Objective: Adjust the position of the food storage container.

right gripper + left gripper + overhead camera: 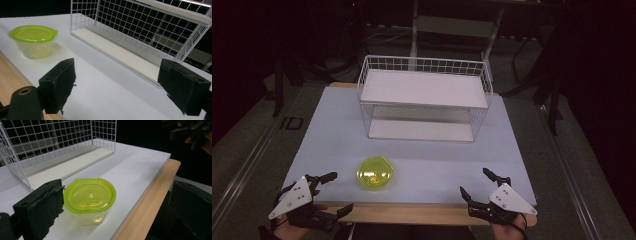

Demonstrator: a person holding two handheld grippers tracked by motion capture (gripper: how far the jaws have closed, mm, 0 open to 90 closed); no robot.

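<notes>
Currently both claws gape wide, holding nothing: left gripper [326,192], right gripper [476,186]. Tub [375,173] (green lid on) sits at left gripper's 2 o'clock, just beside it; rack [424,97] at 12.

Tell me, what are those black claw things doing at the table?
A person holds a gripper in each hand at the near edge of the table. The left gripper and the right gripper are both open and hold nothing. A clear container with a green lid sits between them, nearer the left gripper. Behind it stands a white wire rack with two shelves.
</notes>
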